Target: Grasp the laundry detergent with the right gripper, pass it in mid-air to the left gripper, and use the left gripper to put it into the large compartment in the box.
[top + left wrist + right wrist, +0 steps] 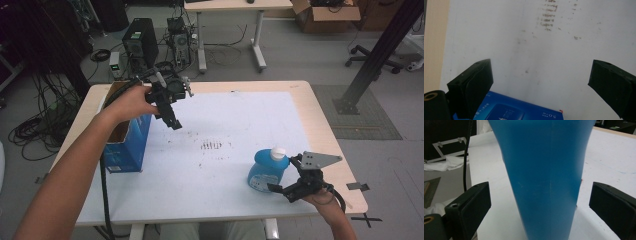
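Right gripper (pixel 286 189), held low at the table's near right corner, has its jaws spread wide on either side of a blue bottle (pixel 267 170), with clear gaps showing between each jaw and the plastic in the right gripper view (pixel 544 177). Nothing is clamped yet. The bottle stands upright on the white mat (pixel 235 125) near the mat's near right edge, its long axis vertical, its white cap (pixel 278 152) pointing straight up and its wider base planted on the surface. Left gripper (pixel 170 117) hangs in the air above the far left part of the table, jaws also apart and empty, tipped down toward the mat just beside an open blue box (pixel 127 142) that stands along the left edge. From the left gripper view, a corner of that box (pixel 524 111) sits below the jaws, with smudged mat beyond.

As a judgement, the work is at an early stage: the approach to the bottle looks complete, while the squeeze, the lift and any carry are all left to do. Whether the bottle is bound for the box cannot be read with certainty, though the box's open top and the waiting left gripper suggest it. The bottle's label faces toward the near edge, its print too small to read.
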Demonstrator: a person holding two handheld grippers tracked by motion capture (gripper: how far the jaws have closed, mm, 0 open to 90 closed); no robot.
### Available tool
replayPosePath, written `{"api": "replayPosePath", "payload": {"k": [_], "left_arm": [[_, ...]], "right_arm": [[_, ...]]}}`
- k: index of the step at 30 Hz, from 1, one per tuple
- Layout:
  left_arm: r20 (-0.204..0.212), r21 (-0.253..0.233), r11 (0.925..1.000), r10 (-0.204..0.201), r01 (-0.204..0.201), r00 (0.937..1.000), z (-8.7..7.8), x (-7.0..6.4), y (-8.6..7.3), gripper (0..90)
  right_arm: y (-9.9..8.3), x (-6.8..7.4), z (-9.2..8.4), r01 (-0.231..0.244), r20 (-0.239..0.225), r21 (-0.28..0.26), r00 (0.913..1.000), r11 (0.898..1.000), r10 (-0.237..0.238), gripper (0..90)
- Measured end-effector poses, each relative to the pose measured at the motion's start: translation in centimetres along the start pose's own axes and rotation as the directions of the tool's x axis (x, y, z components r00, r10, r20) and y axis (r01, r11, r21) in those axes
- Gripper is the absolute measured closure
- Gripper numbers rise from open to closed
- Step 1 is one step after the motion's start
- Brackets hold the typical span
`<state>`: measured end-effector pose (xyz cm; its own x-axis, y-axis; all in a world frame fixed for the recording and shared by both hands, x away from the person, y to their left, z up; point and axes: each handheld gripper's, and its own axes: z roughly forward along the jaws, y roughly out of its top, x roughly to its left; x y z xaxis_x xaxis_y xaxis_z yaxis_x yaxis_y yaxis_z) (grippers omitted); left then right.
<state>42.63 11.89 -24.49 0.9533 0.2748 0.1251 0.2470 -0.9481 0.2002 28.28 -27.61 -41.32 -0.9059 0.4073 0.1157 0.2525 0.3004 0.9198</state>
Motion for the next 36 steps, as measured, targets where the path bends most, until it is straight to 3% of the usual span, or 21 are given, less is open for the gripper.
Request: {"api": "replayPosePath", "payload": {"k": [8,20,36], "left_arm": [[-0.004,-0.001,1.0,-0.006,0.006,1.0,-0.06,0.06,-0.17,6.1],[-0.005,-0.001,1.0,-0.003,0.003,1.0,-0.04,0.04,-0.14,6.1],[-0.005,0.002,1.0,-0.003,0.003,1.0,0.02,0.07,-0.12,6.1]], "right_arm": [[0.2,0.01,0.52,0.002,-0.007,-0.013,1.0,1.0,-0.002,5.3],[0.31,-0.06,0.67,0.009,-0.02,-0.038,0.9998,0.999,-0.009,19.1],[0.12,-0.41,0.73,0.01,-0.028,-0.043,0.9995,0.999,-0.011,29.3]]}}
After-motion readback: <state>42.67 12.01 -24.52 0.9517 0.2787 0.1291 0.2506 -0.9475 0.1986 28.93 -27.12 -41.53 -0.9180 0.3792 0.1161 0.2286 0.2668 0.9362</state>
